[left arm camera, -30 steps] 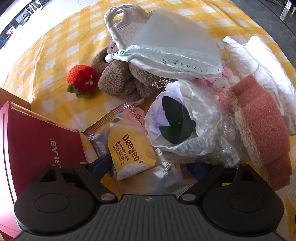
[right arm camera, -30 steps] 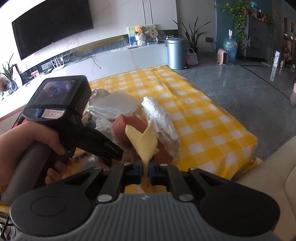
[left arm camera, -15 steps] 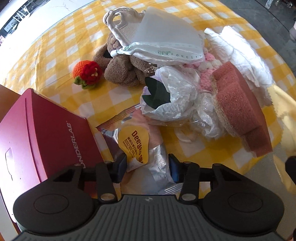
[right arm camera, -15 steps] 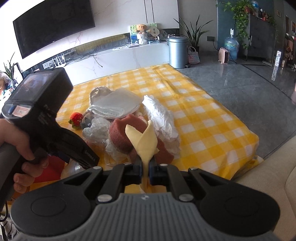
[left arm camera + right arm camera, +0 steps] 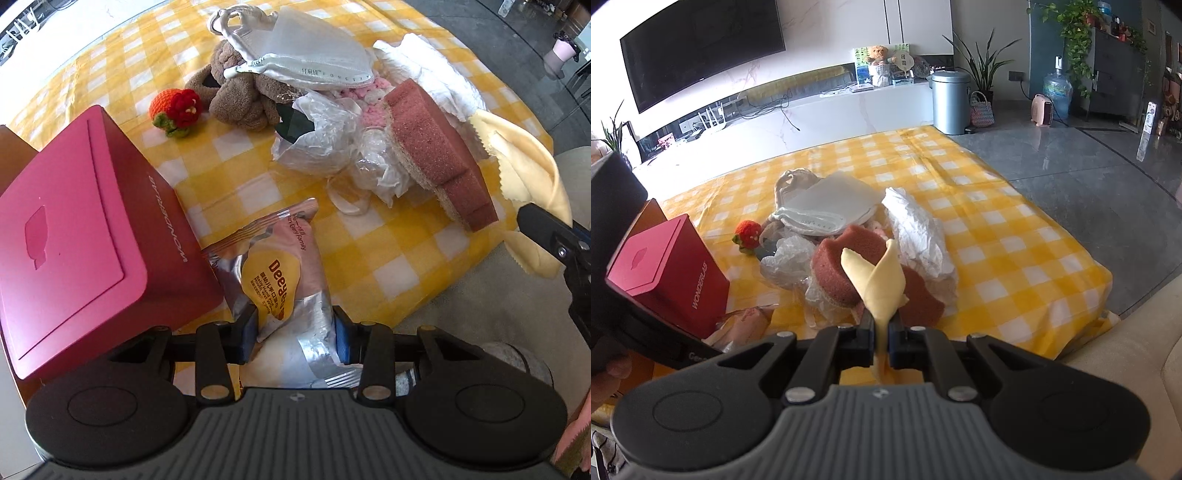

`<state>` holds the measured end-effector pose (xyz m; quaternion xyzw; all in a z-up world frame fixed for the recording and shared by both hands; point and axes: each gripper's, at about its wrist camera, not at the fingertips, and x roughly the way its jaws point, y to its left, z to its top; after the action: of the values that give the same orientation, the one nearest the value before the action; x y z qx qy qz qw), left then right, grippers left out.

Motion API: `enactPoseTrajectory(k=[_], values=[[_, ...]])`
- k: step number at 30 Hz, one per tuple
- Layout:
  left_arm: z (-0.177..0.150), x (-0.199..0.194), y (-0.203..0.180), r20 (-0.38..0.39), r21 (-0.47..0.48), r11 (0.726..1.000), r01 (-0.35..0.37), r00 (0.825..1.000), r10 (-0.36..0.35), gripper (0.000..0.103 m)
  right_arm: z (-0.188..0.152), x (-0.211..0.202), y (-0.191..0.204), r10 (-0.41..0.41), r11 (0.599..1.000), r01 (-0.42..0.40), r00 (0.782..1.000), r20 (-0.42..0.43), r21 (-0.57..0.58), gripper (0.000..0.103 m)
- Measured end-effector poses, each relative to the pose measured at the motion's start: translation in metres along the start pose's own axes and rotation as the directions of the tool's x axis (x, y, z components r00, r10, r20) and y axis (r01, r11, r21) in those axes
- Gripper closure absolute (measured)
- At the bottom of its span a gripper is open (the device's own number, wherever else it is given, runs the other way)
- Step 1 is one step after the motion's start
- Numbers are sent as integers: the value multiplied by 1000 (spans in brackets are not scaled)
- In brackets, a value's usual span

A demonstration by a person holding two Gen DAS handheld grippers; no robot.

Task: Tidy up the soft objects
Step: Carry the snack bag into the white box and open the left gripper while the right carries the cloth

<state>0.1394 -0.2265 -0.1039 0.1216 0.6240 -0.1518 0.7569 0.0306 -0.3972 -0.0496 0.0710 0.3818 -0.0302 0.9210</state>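
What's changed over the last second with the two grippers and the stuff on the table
The left gripper closed its jaws on the wipes packet and drew it back from the pile. The right gripper stays clamped on the yellow cloth. Sponge, crochet strawberry and red box haven't moved.

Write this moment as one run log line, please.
left gripper: shut on wipes packet | right gripper: shut on yellow cloth | pile: on table

Left wrist looks down close, right wrist low across; both share the sponge (image 5: 439,147) (image 5: 846,266)
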Motion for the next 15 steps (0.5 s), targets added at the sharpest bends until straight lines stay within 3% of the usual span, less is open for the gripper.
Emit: enactPoseTrajectory(k=[3, 8, 11, 15], values=[[-12, -11, -1, 32, 90, 995, 32, 999, -35, 56, -1, -1, 3, -19, 1000, 19, 1000, 3, -12, 99], [-28, -34, 4, 97, 151, 988, 38, 994, -53, 56, 1, -8, 10, -30, 999, 30, 999, 16, -31, 99], [-38, -51, 6, 145, 170, 985, 34, 988, -60, 56, 3, -15, 15, -37, 998, 39, 999, 29, -44, 99], [-51, -67, 19, 175, 162, 981, 107, 975, -135, 57, 8, -25, 20, -40, 998, 42, 998, 47, -48, 98]])
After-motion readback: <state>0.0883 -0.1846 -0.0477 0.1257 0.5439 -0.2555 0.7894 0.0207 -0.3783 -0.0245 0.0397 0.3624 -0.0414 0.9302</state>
